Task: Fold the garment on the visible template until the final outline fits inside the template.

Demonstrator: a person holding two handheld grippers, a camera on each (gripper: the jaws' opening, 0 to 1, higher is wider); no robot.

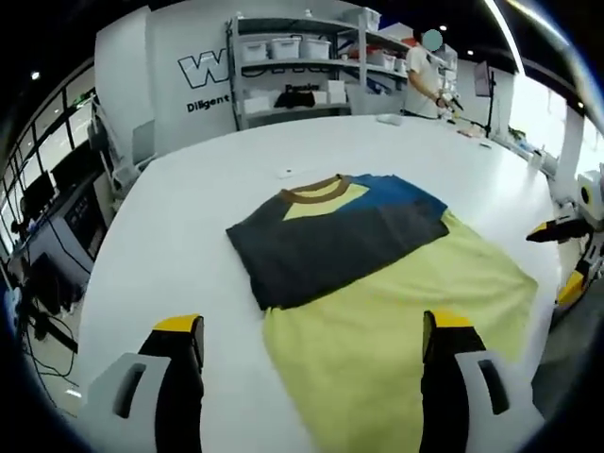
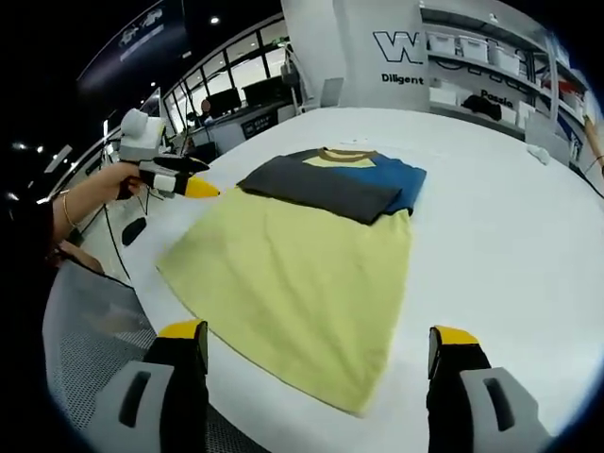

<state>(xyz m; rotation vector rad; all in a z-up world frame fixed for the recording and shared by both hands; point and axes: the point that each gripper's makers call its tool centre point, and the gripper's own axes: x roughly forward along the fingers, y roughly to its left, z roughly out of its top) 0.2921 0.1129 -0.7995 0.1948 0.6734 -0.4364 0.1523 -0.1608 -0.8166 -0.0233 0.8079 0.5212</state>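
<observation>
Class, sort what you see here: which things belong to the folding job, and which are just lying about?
Part of the job:
- yellow T-shirt with grey and blue sleeves folded over its chest
- left tool
- right tool

Lying about:
- metal shelving with white storage bins
- small white scrap on the white round table

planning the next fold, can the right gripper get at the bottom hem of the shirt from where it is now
Probably yes. The shirt lies flat on the white table, and its yellow bottom hem sits just ahead of the right gripper, whose fingers stand open. Nothing lies between them; the left gripper is off by the far side edge.
</observation>
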